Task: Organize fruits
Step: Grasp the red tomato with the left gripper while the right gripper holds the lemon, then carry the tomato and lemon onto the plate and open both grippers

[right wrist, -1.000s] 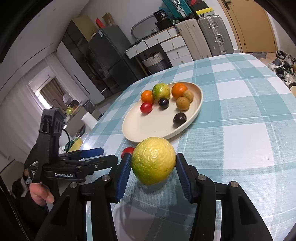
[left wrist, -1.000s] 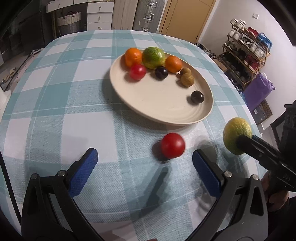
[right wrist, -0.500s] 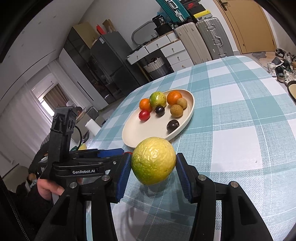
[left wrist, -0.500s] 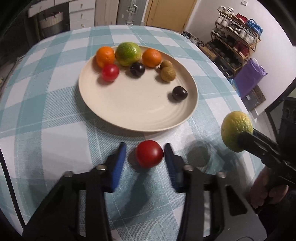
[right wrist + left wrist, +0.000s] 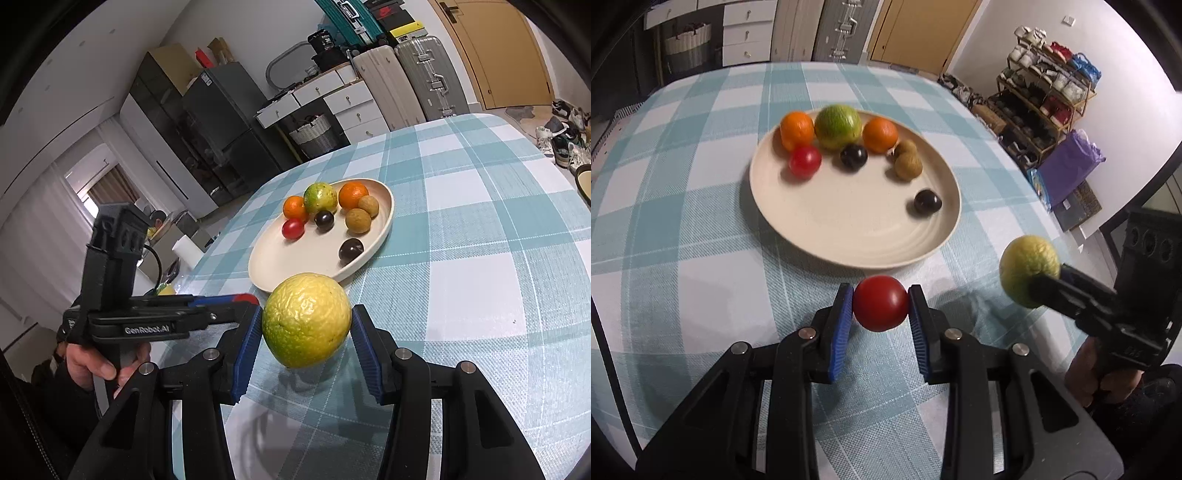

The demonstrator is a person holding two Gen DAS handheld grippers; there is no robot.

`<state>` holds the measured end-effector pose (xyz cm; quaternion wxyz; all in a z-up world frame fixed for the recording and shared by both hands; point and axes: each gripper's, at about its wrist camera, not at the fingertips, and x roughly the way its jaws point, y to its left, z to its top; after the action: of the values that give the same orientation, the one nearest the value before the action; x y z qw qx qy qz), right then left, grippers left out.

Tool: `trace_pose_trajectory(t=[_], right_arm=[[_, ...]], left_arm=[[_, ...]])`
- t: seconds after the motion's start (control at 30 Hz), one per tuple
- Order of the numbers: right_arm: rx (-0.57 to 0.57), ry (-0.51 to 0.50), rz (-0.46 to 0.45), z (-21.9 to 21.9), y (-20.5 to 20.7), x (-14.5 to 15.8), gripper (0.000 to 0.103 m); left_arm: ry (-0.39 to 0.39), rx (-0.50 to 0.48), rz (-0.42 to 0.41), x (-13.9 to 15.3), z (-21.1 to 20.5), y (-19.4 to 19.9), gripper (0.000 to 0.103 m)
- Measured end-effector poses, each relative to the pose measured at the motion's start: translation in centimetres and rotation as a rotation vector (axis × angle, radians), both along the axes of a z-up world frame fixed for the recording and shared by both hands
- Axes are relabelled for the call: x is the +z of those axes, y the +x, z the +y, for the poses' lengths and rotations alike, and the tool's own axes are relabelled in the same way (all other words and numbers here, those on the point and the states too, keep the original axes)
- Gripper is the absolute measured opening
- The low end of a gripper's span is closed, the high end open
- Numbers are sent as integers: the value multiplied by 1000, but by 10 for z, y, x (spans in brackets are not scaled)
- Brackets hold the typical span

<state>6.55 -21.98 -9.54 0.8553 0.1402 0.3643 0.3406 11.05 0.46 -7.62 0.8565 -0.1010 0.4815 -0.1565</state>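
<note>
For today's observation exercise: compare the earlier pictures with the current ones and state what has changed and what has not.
The left gripper, wide open a second ago, moved up to the red tomato on the tablecloth and shut on it. Unchanged: the right gripper holds the yellow-green citrus, and the plate keeps its eight fruits.

A blue and white checked cloth [image 5: 683, 229] covers the counter. Behind it stand white drawers [image 5: 343, 99] with a woven basket [image 5: 314, 134] beside them. Two big suitcases [image 5: 406, 81] lean near a yellow door [image 5: 498, 51]. A shoe rack [image 5: 1045, 96] stands by the wall, with a purple bag [image 5: 1067, 166] next to it.
</note>
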Motion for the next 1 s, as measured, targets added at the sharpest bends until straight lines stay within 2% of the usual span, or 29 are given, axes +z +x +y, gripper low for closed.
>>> trace_pose_trajectory(t=[0.23, 0.43, 0.63, 1.0], right_arm=[[14, -21, -7, 14, 5, 5, 50], [30, -41, -21, 30, 18, 12, 50], [44, -65, -36, 45, 37, 18, 50], [49, -109, -12, 62, 69, 11, 50]], left_arm=[[-25, 36, -45, 17, 19, 7, 27], [-44, 50, -63, 26, 29, 28, 27], [-69, 69, -67, 26, 30, 55, 27], [-94, 78, -37, 13, 26, 101, 27]])
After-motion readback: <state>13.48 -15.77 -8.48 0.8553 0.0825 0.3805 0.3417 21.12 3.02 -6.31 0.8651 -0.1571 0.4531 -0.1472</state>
